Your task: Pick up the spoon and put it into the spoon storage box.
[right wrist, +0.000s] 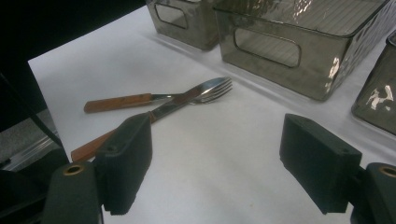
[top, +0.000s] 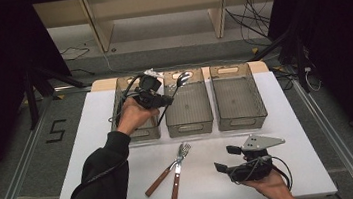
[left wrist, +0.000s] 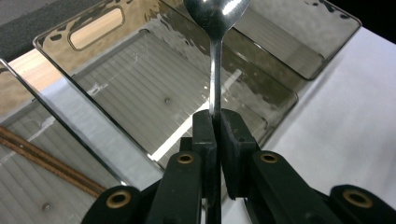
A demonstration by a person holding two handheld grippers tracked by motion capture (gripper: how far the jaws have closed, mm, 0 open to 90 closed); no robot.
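While the left gripper (top: 166, 100) hangs above the row of bins, its two black jaws are clenched on the thin metal stem of a shiny steel spoon (left wrist: 215, 56). The stem stands up between the flat rubber-like pads, and the rounded, mirror-bright bowl (top: 182, 79) points away from the hand, over the far end of the middle bin.

There are three smoky translucent plastic bins side by side on the white table top (top: 308, 165) — each one is rectangular, with a ribbed floor, slightly wavy walls and an oblong handle slot cut in the short ends. The middle bin (top: 190, 124) lies directly under the spoon in the left gripper view. The left bin (left wrist: 28, 154) holds something long, brown and cork-like in texture at its bottom; I cannot tell what it is. The right bin (top: 241, 115) stands just beside the middle one.

In front of the bins, on the smooth white surface, a fork with a wooden handle (right wrist: 140, 100) and a knife with a wooden handle (right wrist: 154, 114) lie crossed, touching each other — the steel tines and the blade tip meet near the bins, and the warm brown handles spread out toward the person.

The right gripper (top: 225, 158) rests low at the near right of the table in the person's hand, the grey three-cornered plate on top. Its blocky, matte black jaws are wide apart and grasp nothing; the crossed cutlery lies beyond them.
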